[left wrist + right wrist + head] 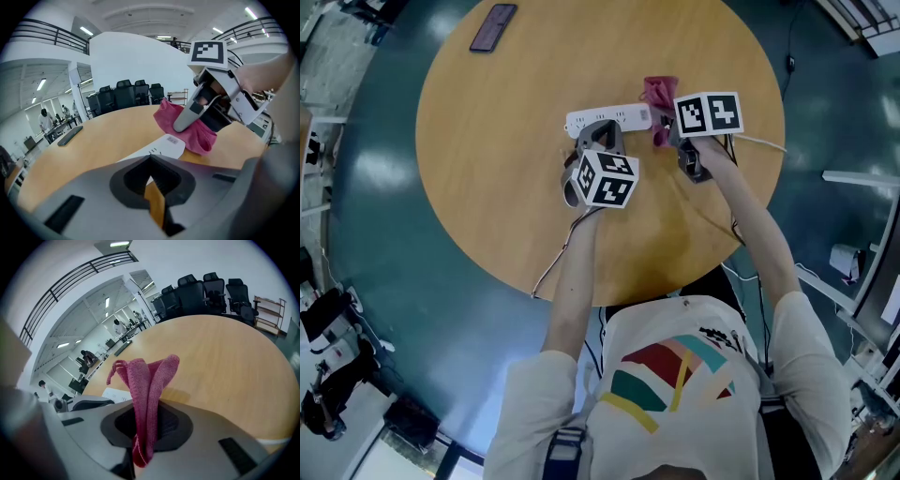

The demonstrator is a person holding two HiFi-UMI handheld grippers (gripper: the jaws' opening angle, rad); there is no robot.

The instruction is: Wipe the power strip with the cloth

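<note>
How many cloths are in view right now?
1. The pink cloth is pinched in the right gripper, beside the power strip at its right-hand end in the head view. The grippers could hide another.

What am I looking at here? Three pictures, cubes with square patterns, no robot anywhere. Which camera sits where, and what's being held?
No robot: a person holds a two-jaw tool in each hand; the patterned cubes are part of them. The head view looks down from the person's head; the other two cameras ride on the tools, looking along their jaws. On the round wooden table lie a white plastic power strip and a dark flat phone. The right tool is shut on a pink knitted cloth. The left tool is shut and empty, its tips by the strip.
</note>
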